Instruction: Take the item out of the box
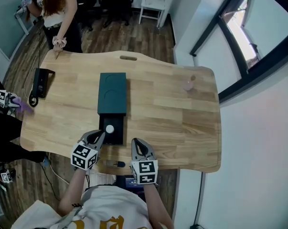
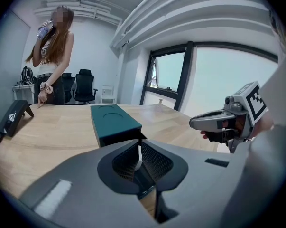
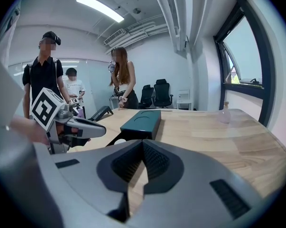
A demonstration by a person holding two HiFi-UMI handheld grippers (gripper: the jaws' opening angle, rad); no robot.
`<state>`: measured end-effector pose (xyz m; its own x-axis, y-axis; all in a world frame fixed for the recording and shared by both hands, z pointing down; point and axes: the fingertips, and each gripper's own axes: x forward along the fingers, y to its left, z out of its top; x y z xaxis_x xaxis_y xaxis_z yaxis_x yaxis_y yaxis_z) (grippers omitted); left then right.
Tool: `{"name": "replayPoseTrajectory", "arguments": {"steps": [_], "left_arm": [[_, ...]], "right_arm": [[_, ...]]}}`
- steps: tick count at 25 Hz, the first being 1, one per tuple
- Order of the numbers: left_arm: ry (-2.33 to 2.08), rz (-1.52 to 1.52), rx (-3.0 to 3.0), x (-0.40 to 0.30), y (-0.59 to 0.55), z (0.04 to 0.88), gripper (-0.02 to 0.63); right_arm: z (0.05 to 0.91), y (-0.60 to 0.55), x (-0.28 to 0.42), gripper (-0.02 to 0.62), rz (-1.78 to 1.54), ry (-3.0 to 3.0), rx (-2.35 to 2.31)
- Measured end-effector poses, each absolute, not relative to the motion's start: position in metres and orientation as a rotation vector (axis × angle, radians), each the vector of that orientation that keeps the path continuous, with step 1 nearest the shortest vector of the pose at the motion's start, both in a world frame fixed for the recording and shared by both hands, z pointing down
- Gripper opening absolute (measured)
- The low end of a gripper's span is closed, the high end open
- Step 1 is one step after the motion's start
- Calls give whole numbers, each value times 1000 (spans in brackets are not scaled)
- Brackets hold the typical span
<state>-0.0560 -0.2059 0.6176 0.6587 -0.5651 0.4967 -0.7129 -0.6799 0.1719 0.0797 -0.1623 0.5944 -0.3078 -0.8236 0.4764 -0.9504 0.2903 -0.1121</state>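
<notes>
At the centre of the head view, the dark green box [image 1: 112, 93] lies lengthwise on the wooden table [image 1: 172, 123]. Its black inner tray [image 1: 116, 136] is slid out toward you, at the lower middle of the frame. The item, a small white round piece [image 1: 109, 129], sits in that tray. Your left gripper [image 1: 100, 135] hovers just left of the tray's near end with its jaws pressed together and nothing between them. Your right gripper [image 1: 136, 144] waits just right of the tray, its jaws likewise together and empty as its own view shows them. Neither touches the box. The white piece looks small, rigid and light, probably smooth-sided, and it appears bedded in the black lining, so expect a snug seat rather than real weight. How deep it sits cannot be made out. You would have to open the jaws first, then take it across its width by the rim, pads square to the sides, since a smooth round edge is likely to squirt out of a skewed pinch. The box itself looks light enough to slide or lift with the piece, so the free gripper would do well to press on the tray's edge or the green sleeve while you draw straight up. A person's hand [image 1: 58, 44] rests on the table's far corner at upper left, well apart from the work.
</notes>
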Motion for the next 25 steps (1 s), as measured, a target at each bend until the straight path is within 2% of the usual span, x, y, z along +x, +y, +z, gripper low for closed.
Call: {"name": "replayPoseTrajectory", "arguments": {"steps": [4, 21, 25], "left_arm": [[-992, 597, 2503, -55, -207, 627, 10], [-868, 803, 2468, -28, -223, 672, 210], [-821, 912, 2475, -21, -227, 684, 222]], "right_arm": [[602, -165, 84, 6, 561, -2220, 1609], [632, -173, 101, 6, 691, -2167, 1591], [643, -181, 108, 5, 734, -2158, 1586]]}}
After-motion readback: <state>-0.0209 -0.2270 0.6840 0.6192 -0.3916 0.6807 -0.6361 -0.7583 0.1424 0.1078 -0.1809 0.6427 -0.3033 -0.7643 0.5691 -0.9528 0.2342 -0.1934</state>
